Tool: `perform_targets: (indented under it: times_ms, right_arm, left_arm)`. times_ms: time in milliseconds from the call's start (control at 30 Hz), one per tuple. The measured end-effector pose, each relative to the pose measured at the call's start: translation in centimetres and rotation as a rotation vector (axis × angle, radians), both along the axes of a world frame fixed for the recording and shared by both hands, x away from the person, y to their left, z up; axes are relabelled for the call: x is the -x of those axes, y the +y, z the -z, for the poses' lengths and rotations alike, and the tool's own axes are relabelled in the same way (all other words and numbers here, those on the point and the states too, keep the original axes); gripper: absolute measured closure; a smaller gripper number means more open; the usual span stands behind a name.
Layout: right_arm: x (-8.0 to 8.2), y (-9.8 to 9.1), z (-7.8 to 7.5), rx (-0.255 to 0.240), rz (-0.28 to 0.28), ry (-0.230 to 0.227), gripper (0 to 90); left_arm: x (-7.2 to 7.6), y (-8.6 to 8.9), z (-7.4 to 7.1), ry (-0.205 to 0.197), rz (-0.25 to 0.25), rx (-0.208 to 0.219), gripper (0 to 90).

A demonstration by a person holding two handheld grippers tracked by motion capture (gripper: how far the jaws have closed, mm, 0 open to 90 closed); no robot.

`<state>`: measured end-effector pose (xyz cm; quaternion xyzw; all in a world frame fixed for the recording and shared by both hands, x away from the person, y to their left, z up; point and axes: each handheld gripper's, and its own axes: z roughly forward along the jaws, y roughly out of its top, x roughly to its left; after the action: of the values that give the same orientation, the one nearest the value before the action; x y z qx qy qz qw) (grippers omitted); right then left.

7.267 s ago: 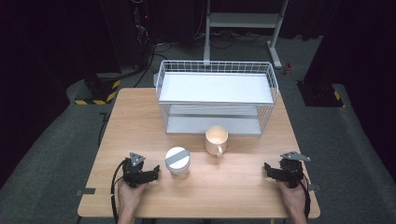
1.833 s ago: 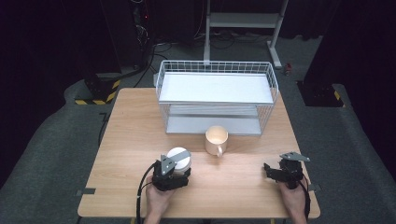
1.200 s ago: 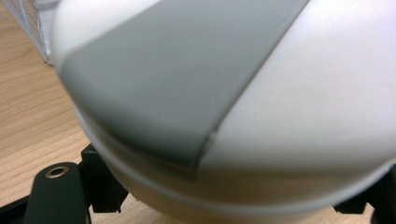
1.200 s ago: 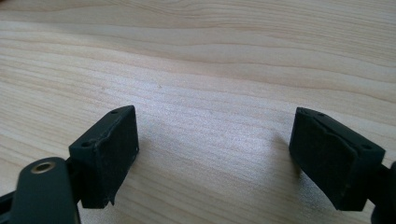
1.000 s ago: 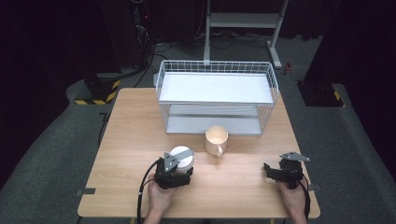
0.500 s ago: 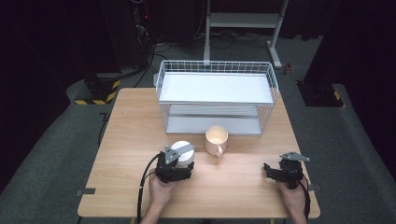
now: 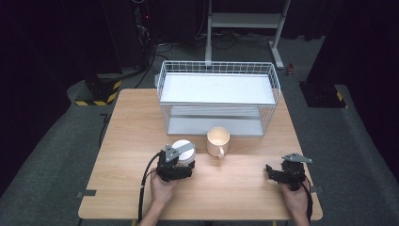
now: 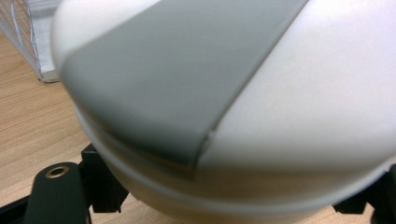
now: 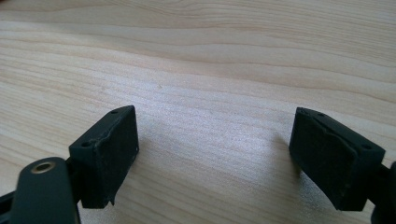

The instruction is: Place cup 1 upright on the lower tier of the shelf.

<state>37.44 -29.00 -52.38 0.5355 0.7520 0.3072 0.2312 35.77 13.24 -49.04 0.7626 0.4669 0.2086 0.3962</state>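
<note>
High view: left gripper [image 7: 181, 162] w/ jaws around the white lidded cup [image 7: 183, 149], grip unconfirmed, nothing racked yet; right gripper [image 7: 278, 173] wide apart, idle on table [image 7: 127, 141].

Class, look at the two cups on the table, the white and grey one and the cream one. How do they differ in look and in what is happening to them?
The white and grey cup is two-toned with no handle in sight; the cream mug is one colour with a handle facing the person. The left gripper is right at the white and grey cup, which sits between its fingers; the cream mug stands free. Both stand upright before the wire rack.
</note>
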Motion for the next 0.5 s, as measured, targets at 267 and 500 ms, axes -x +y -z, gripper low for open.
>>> perform_targets:
  times_ms: [267, 500]
  right_arm:
    - [0.0, 0.0, 0.0, 0.000, 0.000, 0.000, 15.8]
    - [0.0, 0.0, 0.0, 0.000, 0.000, 0.000, 15.8]
  left_arm:
    - [-0.7, -0.3, -0.8, -0.018, 0.013, 0.000, 19.0]
    - [-1.5, -0.6, -1.2, -0.027, 0.017, -0.005, 19.0]
